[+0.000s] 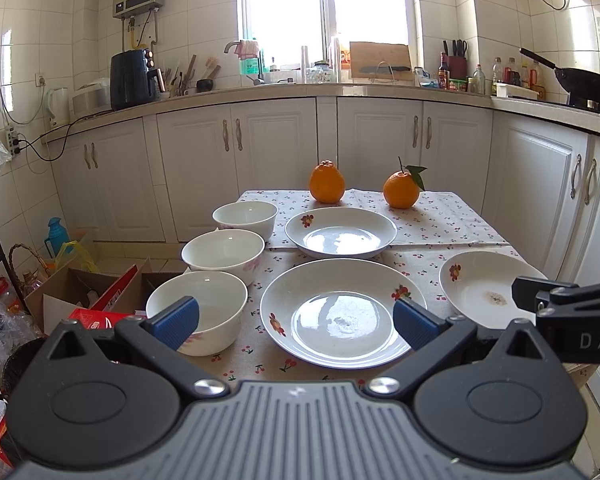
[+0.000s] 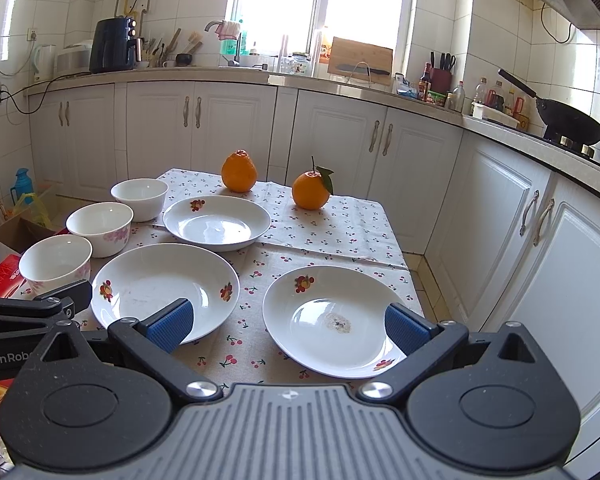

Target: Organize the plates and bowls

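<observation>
white china lies unsorted on the cherry-print tablecloth [image 1: 440, 224], so by my reading the task has not yet begun: nothing is stacked and neither tool holds anything.

the left gripper [image 1: 296, 320] has its blue fingers [image 1: 178, 320] spread wide; the near plate [image 1: 336, 312] sits between and just beyond them, and the nearest bowl [image 1: 198, 308] lies just behind the left fingertip. the right gripper [image 2: 288, 326] is equally spread, with the stained plate [image 2: 332, 318] between its fingers and reaching past the right one.

count: three plates, namely the near plate, the stained plate and the far plate [image 1: 340, 232]; three bowls in a row running away from the left finger, the nearest bowl, the middle bowl [image 1: 223, 252] and the far bowl [image 1: 245, 218]. two oranges [image 1: 327, 182] stand well beyond the fingers at the far edge.

the next move probably calls for one gripper to close on a plate rim and lift it onto another plate. rims are thin and glazed, so the grip needs to sit squarely. whether the mark in the stained plate is residue or wear i cannot tell.
</observation>
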### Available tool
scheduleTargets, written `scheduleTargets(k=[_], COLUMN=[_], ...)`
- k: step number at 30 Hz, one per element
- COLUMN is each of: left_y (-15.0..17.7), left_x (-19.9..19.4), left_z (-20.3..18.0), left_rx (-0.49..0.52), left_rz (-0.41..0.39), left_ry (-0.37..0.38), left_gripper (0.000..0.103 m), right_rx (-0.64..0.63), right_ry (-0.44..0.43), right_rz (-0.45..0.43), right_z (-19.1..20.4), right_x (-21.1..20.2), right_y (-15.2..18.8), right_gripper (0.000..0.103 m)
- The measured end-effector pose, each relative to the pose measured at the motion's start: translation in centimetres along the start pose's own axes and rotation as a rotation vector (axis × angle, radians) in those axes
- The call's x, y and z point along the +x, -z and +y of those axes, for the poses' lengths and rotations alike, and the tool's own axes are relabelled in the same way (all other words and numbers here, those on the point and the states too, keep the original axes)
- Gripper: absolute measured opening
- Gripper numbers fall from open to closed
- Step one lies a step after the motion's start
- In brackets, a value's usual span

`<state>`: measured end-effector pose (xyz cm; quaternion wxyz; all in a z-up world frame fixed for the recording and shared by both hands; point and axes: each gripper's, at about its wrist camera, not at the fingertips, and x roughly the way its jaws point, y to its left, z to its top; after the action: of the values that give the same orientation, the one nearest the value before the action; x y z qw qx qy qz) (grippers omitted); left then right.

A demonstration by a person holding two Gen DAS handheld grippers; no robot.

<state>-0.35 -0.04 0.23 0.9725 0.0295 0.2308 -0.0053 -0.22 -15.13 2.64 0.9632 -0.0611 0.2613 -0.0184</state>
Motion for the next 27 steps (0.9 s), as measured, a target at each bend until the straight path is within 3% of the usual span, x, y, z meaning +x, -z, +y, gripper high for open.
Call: scheduleTargets(k=[27], left_y=[-0.07], left_x=[-0.05], left_z=[-0.03], left_rx=[0.001], left_rz=[-0.003], left_ry=[0.000], left_gripper=[0.102], right_rx=[-0.002], right_ry=[0.002], right_rz=[-0.003], right_z=[0.04], right_x=[-0.23], right_y=[-0.01], right_gripper=[0.103])
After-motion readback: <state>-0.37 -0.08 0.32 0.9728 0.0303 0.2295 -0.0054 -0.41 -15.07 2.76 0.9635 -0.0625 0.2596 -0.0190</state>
